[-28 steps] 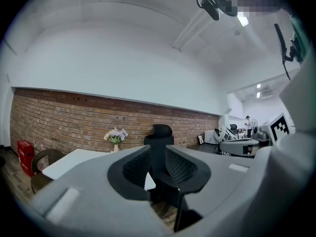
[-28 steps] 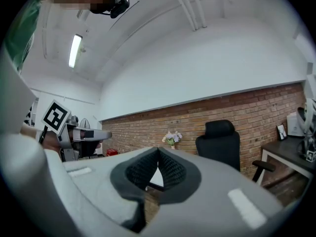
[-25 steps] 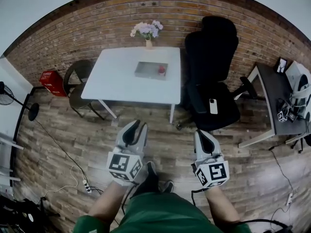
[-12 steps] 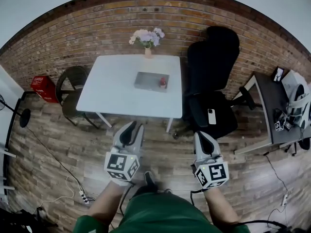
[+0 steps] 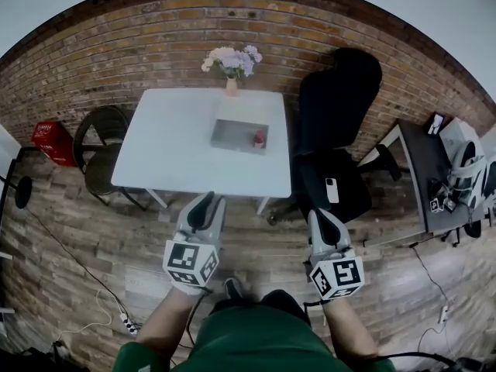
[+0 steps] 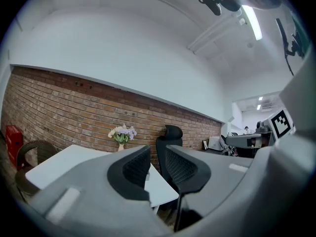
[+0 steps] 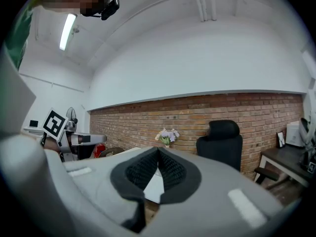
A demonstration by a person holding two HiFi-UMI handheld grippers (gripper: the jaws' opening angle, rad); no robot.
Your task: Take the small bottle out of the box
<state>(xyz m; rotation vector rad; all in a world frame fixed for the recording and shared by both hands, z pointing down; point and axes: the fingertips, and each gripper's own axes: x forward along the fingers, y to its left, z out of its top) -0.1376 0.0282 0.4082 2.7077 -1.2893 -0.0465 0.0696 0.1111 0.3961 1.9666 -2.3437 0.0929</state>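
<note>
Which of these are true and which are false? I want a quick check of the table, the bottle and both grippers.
1. The small bottle stands at the right end of the box on the white table. True.
2. The right gripper holds the bottle. False: its jaws are shut on nothing, short of the table.
3. The left gripper has its jaws apart with nothing between them. True.
4. The vase of flowers stands inside the box. False: it stands on the table's far edge, by the brick wall.
5. A phone lies on the black chair seat. True.
</note>
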